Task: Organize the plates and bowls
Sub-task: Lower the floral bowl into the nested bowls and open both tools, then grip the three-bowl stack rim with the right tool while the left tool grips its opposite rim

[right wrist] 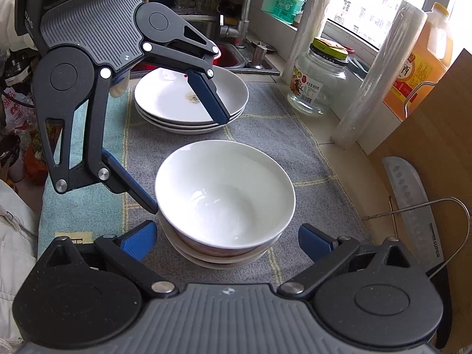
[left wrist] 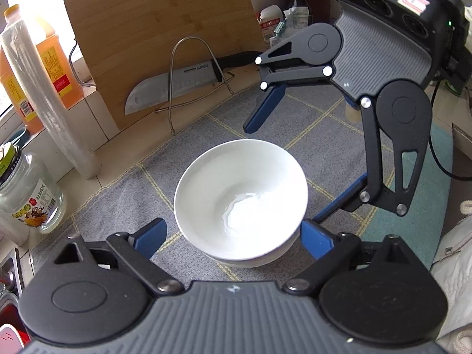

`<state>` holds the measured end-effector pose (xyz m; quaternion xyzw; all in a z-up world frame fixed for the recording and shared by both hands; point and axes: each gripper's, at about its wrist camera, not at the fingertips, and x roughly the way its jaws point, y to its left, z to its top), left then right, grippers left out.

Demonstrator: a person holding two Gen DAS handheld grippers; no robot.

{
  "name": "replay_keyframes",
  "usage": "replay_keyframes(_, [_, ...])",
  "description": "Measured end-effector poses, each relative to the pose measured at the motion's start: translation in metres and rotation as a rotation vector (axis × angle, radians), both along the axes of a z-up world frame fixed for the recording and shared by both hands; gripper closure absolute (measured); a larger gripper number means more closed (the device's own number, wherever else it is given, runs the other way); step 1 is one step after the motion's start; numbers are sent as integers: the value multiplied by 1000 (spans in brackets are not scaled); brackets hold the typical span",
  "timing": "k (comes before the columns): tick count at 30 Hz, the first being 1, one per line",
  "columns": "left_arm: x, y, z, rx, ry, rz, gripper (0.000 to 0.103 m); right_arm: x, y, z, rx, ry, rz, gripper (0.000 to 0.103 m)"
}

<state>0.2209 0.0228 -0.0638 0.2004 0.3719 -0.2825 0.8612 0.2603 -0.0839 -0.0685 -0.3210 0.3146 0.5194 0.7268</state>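
A stack of white bowls (right wrist: 224, 194) stood on the grey checked mat (right wrist: 265, 129) in the middle of the counter; the top bowl (left wrist: 240, 197) was empty, its inside glossy. Toward the sink (right wrist: 230, 56) edge of the mat sat a stack of 3 shallow white plates (right wrist: 177, 100), the top one bearing a small brown stain at its centre. Along the window edge of the counter a glass jar (right wrist: 320, 84) with a yellow-green lid looked nearly empty, and an orange oil jug (right wrist: 421, 59) stood beyond 2 rolls of cling film (right wrist: 380, 79).

The left gripper (left wrist: 233, 237) had its jaws spread wide on either side of the bowl stack, pads clear of the rim. The right gripper (right wrist: 227, 240) likewise straddled the stack with its jaws fully apart, gripping nothing. Both pairs of jaws flanked the same stack from opposite sides.
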Motion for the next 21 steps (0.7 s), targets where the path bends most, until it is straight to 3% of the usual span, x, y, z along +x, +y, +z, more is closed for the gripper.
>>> replay_keyframes(8, [-17, 13, -4, -102, -14, 89, 6, -4, -12, -10, 33, 28, -86, 0])
replay_keyframes(21, [-15, 24, -38, -99, 38, 139, 6, -12, -12, -44, 14, 76, -193, 0])
